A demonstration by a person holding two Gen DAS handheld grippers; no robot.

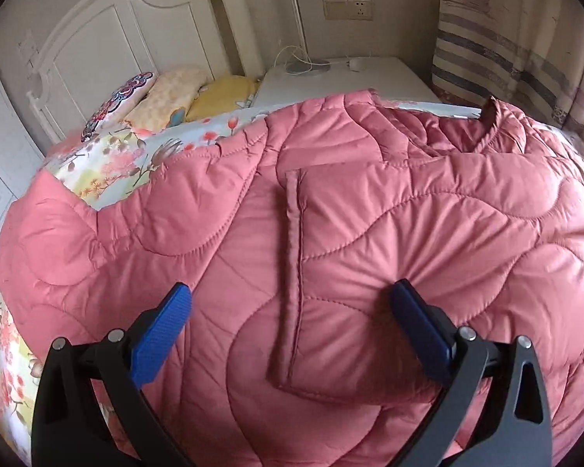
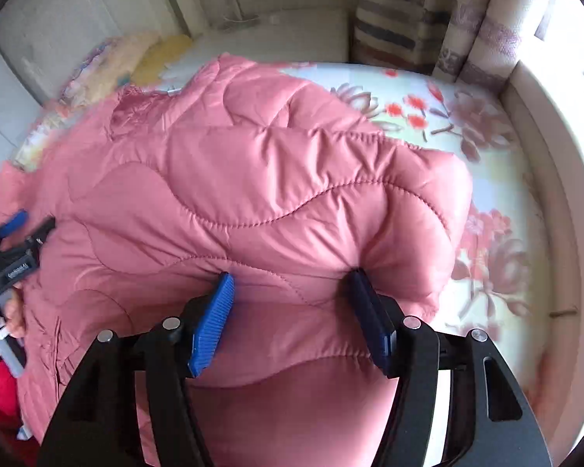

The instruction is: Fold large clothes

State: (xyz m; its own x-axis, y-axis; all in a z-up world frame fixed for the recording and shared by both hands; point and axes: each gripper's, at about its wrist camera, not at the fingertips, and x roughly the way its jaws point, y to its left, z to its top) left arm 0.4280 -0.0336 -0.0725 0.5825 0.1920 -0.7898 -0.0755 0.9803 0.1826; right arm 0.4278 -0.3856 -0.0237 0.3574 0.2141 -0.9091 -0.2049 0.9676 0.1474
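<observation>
- Here, the pink quilted jacket [image 1: 331, 210] lies spread across the floral bedsheet [image 2: 486, 124], collar at the far side.
- The left gripper [image 1: 292, 299] hovers over the pocket, jaws wide apart, holding nothing.
- The right gripper [image 2: 288, 284] straddles a puffy fold, pads apart and not pinching.
- Risk: slippery padding could spring back and undo the fold.

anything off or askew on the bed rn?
Mostly fine. The pink jacket isn't flat: one part is doubled over and puffed up on the floral sheet, collar rumpled. No damage or spills visible.
</observation>
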